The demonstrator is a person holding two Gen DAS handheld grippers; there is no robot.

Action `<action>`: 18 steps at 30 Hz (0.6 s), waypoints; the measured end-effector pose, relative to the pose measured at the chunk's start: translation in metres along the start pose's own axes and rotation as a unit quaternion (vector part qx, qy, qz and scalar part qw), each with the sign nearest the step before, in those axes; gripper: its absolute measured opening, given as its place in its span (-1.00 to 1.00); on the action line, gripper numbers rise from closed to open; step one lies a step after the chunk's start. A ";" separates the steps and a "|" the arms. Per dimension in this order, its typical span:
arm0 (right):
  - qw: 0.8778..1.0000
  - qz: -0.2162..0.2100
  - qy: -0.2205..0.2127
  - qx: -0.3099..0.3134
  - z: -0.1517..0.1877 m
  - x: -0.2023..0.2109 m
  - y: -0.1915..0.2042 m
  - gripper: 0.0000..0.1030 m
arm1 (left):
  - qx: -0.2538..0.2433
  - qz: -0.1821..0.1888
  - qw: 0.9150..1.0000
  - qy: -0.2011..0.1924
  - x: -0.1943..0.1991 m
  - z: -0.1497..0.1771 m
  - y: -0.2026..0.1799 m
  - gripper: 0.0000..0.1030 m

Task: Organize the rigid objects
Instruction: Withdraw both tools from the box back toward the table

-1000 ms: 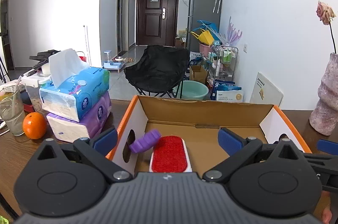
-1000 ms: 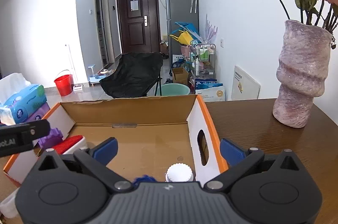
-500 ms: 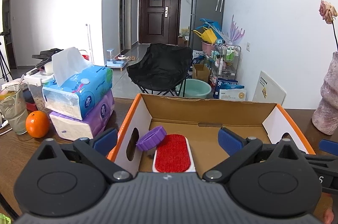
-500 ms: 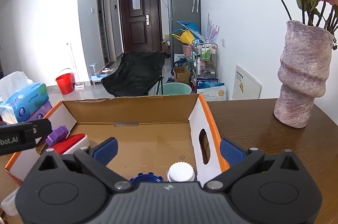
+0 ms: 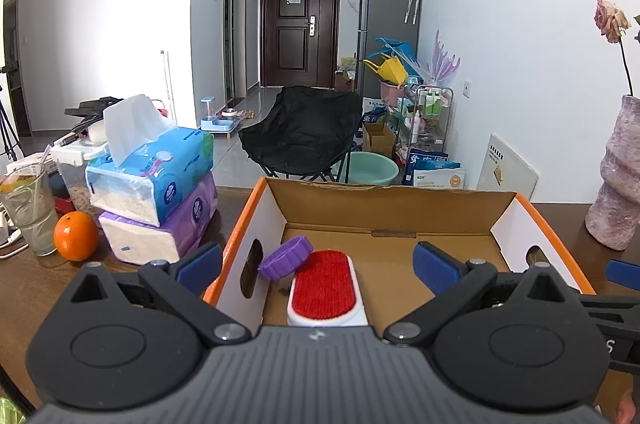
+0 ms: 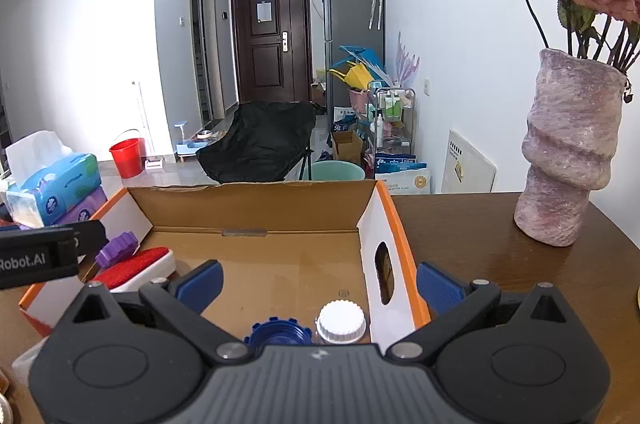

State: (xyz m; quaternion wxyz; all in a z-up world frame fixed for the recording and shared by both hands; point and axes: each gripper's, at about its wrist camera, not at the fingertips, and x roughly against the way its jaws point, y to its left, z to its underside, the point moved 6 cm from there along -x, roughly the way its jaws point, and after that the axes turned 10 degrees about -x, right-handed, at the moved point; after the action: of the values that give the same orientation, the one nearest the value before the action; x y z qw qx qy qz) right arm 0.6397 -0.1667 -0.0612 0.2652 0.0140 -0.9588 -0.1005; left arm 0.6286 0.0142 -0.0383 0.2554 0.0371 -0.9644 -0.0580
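Observation:
An open cardboard box [image 5: 400,202] with orange edges stands on the brown table; it also shows in the right wrist view [image 6: 256,198]. Inside at its left end lie a purple ring cap [image 5: 285,257] and a white brush with a red pad [image 5: 325,289]; both show in the right wrist view, cap [image 6: 117,249], brush [image 6: 138,268]. At the box's near right lie a blue ring cap [image 6: 277,333] and a white cap [image 6: 341,320]. My left gripper [image 5: 318,262] is open and empty above the box's left wall. My right gripper [image 6: 319,282] is open and empty above the right end.
Two stacked tissue packs [image 5: 154,192], an orange [image 5: 76,236] and a glass [image 5: 28,212] stand left of the box. A pink vase [image 6: 568,152] with roses stands on the table at the right. A black chair [image 5: 300,132] is beyond the table.
The purple ring cap has dropped from mid-air and now rests against the red brush in the box. Both grippers have drawn back and risen slightly, staying open.

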 end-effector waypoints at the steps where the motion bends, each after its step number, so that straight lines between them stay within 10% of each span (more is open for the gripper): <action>1: 1.000 0.000 0.000 0.001 0.001 0.002 0.000 1.00 | 0.000 0.000 1.000 0.000 0.002 0.001 0.001 1.00; 18: 1.000 -0.006 -0.003 0.002 0.023 0.052 -0.008 1.00 | 0.007 -0.005 1.000 -0.003 0.053 0.025 0.015 1.00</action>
State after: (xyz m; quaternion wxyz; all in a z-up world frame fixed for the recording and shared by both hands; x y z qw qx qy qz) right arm 0.5830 -0.1746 -0.0563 0.2615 0.0195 -0.9598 -0.1002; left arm 0.5695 0.0265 -0.0324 0.2517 0.0435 -0.9654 -0.0523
